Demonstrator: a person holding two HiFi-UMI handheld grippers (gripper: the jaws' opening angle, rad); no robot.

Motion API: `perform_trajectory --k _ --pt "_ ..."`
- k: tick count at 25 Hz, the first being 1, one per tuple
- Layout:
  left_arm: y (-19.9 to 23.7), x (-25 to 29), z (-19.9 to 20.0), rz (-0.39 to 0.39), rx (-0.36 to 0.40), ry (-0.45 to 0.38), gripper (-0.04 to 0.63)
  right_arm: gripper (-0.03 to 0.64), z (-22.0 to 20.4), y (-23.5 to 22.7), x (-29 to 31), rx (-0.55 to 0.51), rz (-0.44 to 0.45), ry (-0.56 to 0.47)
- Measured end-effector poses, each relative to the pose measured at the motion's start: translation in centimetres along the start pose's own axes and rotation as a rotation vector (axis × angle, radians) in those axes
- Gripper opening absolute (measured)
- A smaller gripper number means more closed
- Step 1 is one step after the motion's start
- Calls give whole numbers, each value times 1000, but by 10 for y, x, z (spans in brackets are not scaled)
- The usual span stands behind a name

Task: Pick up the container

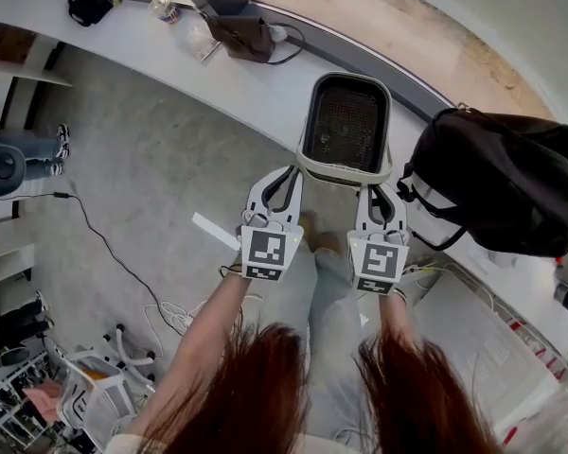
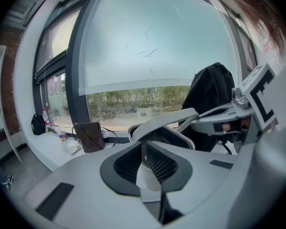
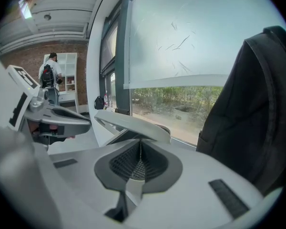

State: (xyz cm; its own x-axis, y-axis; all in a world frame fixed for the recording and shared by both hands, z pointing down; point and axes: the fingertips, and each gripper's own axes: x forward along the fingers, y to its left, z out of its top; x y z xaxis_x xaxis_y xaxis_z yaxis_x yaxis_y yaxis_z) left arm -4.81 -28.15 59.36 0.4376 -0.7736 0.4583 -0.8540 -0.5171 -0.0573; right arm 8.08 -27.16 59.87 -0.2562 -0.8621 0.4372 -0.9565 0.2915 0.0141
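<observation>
- Lifting looks under way: the left hand-held gripper (image 1: 294, 171) and right hand-held gripper (image 1: 371, 188) are both clenched on the near rim of the pale grey rectangular plastic container with dark mesh lining (image 1: 345, 172), which juts forward from their tips.
- Next, raise both evenly and keep clear of the black fabric backpack (image 1: 497, 178) just right of the right one.
- A white curved surface (image 1: 170, 55) runs below the window ahead, with grey floor (image 1: 142, 187) beneath.

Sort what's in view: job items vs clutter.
Job: container; left gripper and right gripper, both shut on its rim.
Clutter: backpack, brown bag, small black bag, floor cable.
</observation>
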Motion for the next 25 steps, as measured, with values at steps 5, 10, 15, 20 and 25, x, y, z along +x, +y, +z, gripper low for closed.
perform_trajectory --k 5,10,15,20,25 --pt "1 4 7 -13 78 5 25 25 7 -4 2 7 -17 3" --pt "3 12 15 -11 97 8 78 25 12 -9 2 7 -17 7" --pt "1 17 26 -23 164 6 104 25 17 -14 5 5 -17 14" --pt "2 24 36 -20 236 7 126 25 22 -18 7 8 -19 15" --pt "3 33 43 -19 268 5 133 25 23 -20 8 13 -19 17"
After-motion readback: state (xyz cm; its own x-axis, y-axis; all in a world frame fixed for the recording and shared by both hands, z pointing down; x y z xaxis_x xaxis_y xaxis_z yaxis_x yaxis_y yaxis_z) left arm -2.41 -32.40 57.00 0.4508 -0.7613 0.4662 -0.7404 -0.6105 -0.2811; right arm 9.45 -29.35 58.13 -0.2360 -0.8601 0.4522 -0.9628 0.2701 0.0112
